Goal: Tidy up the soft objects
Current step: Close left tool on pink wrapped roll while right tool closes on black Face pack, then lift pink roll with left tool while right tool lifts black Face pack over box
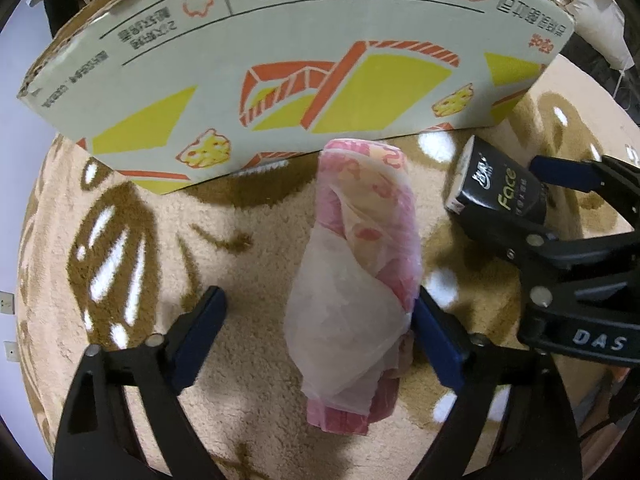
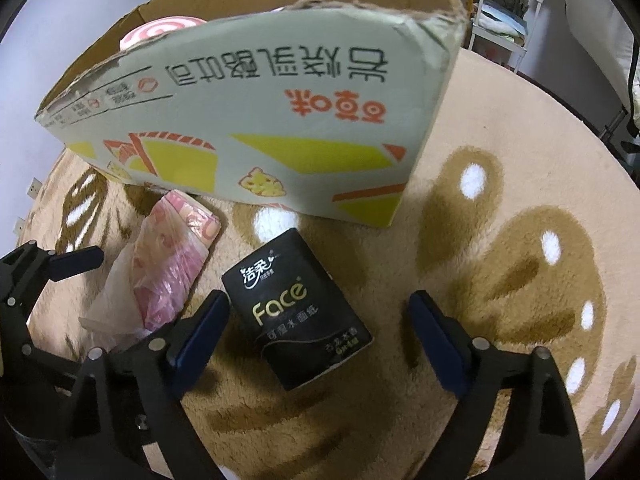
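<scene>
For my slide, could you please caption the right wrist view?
Right claw open around a black tissue pack on the rug, before a cardboard box.

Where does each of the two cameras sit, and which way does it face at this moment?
Left wrist: sits on the left gripper, facing steeply down at the pink tissue pack on the carpet; its own two fingers show, plus the right gripper at the right edge.
Right wrist: sits on the right gripper, facing steeply down at the black tissue pack; its own fingers show, plus the left gripper at the left edge.
Shared: both packs, the carpet and the cardboard box.
</scene>
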### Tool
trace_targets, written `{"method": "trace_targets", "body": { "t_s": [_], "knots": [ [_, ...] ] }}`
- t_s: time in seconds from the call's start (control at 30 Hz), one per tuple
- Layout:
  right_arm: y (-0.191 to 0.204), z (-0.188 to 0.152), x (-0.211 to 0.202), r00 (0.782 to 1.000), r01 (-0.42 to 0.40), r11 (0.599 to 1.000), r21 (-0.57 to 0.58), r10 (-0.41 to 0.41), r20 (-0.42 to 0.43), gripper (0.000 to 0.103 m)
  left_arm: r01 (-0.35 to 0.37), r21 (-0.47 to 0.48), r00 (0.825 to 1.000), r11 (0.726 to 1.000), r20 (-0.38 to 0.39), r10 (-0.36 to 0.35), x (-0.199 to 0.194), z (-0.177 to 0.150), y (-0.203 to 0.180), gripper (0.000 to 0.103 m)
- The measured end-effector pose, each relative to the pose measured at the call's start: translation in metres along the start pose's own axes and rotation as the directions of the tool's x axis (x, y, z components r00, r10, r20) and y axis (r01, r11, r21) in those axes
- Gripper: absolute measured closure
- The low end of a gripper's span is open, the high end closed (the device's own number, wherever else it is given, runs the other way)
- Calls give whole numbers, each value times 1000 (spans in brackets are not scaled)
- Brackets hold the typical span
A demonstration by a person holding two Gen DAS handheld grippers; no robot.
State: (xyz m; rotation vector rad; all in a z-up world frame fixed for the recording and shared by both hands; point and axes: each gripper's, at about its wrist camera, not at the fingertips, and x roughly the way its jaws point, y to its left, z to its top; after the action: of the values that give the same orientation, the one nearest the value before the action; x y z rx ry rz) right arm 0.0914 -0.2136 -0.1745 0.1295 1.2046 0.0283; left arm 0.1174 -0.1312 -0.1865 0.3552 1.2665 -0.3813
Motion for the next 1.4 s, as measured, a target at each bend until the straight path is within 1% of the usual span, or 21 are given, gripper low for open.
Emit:
{"method": "trace_targets", "body": {
  "t_s": [0.03, 0.07, 0.13, 0.27, 0.33, 0.37, 0.43, 0.47, 0.53, 0.6, 0.77, 0.87, 0.9, 1.0, 1.07, 1.17, 1.27, 1.4],
  "knots": [
    [2, -1, 0, 1000, 4, 1000, -6, -4, -1, 16, 3, 3, 1000, 1000, 1, -3, 1, -1, 3, 19],
    [3, -2, -1, 1000, 7, 1000, -10, -7, -1, 17, 1, 6, 1000, 1000, 3, -1, -1, -1, -2, 20],
    [6, -1, -1, 1000, 1, 1000, -13, -1, -2, 25, 19, 9, 1000, 1000, 1, -19, -2, -1, -4, 27],
    [12, 0, 1, 1000, 10, 1000, -25, -10, -5, 33, 34, -16, 999, 999, -4, -34, -1, -4, -1, 33],
    [15, -2, 0, 1000, 15, 999, -28, -15, -6, 39, 40, -24, 999, 999, -5, -40, -2, -4, 2, 39],
    [15, -2, 0, 1000, 15, 999, -28, -15, -6, 39, 43, -30, 999, 999, -5, -43, -3, -5, 4, 40],
    [14, -2, -2, 1000, 16, 1000, -26, -16, -5, 41, 43, -32, 999, 999, -6, -43, -4, -5, 5, 45],
    [7, 0, -6, 1000, 13, 1000, -26, -13, -5, 41, 41, -30, 999, 999, -5, -41, -6, -6, 9, 46],
    [4, 0, -9, 1000, 12, 1000, -25, -12, -2, 42, 33, -22, 999, 999, -2, -33, -8, -8, 10, 54],
    [2, 0, -11, 1000, 9, 1000, -25, -9, 2, 43, 27, -16, 1000, 1000, -1, -27, -9, -10, 13, 58],
    [-4, 0, -22, 999, -24, 999, -23, 24, 25, 44, 44, -31, 999, 999, 2, -44, -18, -14, 20, 67],
    [-5, -2, -30, 998, -34, 999, -25, 35, 47, 44, 59, -42, 998, 997, 15, -58, -30, -21, 29, 81],
    [-4, -3, -33, 998, -39, 999, -26, 40, 53, 44, 64, -42, 998, 997, 19, -63, -32, -22, 32, 84],
    [-5, -4, -43, 996, -51, 998, -27, 53, 78, 44, 44, -37, 998, 998, 37, -42, -43, -30, 31, 85],
    [-7, -5, -48, 994, -60, 998, -25, 62, 92, 44, 29, -41, 998, 999, 57, -27, -53, -36, 37, 85],
    [-11, -6, -57, 991, -66, 998, -19, 68, 117, 44, 13, -57, 994, 998, 105, -7, -72, -44, 45, 85],
    [-12, -4, -72, 983, -53, 998, -26, 57, 174, 44, -3, -75, 988, 997, 155, 14, -92, -50, 50, 85],
    [-9, -5, -88, 973, -55, 998, -19, 58, 225, 45, -44, -97, 975, 994, 211, 64, -114, -59, 58, 85]
  ]
}}
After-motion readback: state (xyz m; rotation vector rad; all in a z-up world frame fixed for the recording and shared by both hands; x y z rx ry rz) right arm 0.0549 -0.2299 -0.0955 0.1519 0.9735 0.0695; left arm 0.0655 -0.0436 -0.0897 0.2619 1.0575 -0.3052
